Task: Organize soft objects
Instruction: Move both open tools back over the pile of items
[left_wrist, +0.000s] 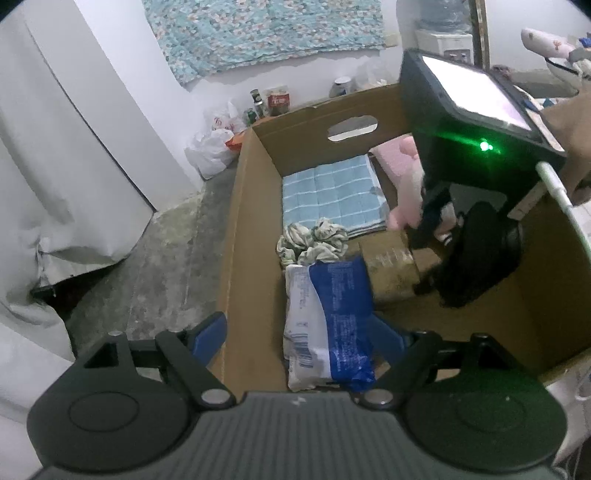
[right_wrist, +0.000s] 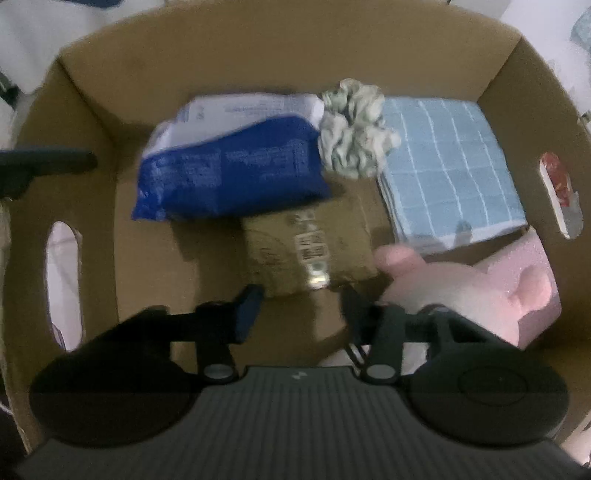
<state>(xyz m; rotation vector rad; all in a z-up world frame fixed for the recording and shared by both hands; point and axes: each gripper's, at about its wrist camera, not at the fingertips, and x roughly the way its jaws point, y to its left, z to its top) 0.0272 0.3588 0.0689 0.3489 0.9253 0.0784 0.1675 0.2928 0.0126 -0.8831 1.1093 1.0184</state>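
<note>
This looks like a lived-in room of a home, used partly for storage. A floral turquoise quilted cloth hangs on the white wall, and below it tied white plastic shopping bags and a few tins and jars sit on a worn, stained grey concrete floor. A white water dispenser with a blue bottle stands behind an open brown cardboard box holding household soft goods.

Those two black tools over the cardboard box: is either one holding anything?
No. The left tool stands open around the blue-and-white plastic packet; the right tool hangs empty.
</note>
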